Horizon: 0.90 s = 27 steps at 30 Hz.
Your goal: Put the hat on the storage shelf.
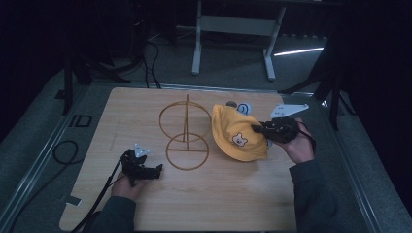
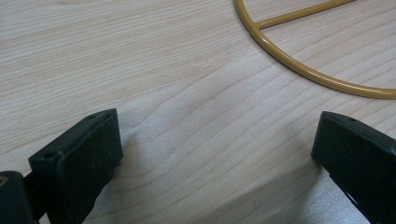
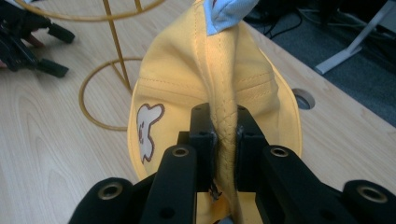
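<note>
Right tongs [image 3: 223, 140] pinch yellow hat [image 3: 187, 84]; left tongs [image 2: 215, 154] gape empty.

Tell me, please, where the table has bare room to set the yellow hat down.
Bare wood lies along the near edge between the left tool and the right sleeve, and left of the wire stand. It is crowded between the stand and the yellow hat.
</note>
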Available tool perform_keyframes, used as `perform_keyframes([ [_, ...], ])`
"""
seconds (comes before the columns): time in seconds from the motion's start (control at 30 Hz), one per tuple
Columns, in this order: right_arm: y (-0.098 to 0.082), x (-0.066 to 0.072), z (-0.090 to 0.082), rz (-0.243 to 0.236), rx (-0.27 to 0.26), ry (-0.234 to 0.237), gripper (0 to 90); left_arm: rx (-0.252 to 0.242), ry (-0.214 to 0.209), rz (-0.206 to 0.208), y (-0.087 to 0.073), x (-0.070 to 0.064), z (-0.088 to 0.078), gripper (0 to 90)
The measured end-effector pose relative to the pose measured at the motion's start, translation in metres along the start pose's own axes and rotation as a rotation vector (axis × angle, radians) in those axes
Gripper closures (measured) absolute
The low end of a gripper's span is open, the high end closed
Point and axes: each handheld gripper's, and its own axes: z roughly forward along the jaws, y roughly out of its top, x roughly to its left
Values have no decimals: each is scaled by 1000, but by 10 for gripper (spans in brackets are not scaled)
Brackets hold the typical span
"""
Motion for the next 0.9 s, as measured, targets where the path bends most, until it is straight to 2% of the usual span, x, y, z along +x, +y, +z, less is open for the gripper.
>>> perform_keyframes([
  [0.27,5,3,-7,-5,-28,3,813,-1,-1,-1,0,0,0,19],
  [0.6,9,4,-16,-9,-67,-14,814,0,0,-1,0,0,0,19],
  [0.9,14,5,-22,-17,-90,-6,813,0,-1,-1,0,0,0,19],
])
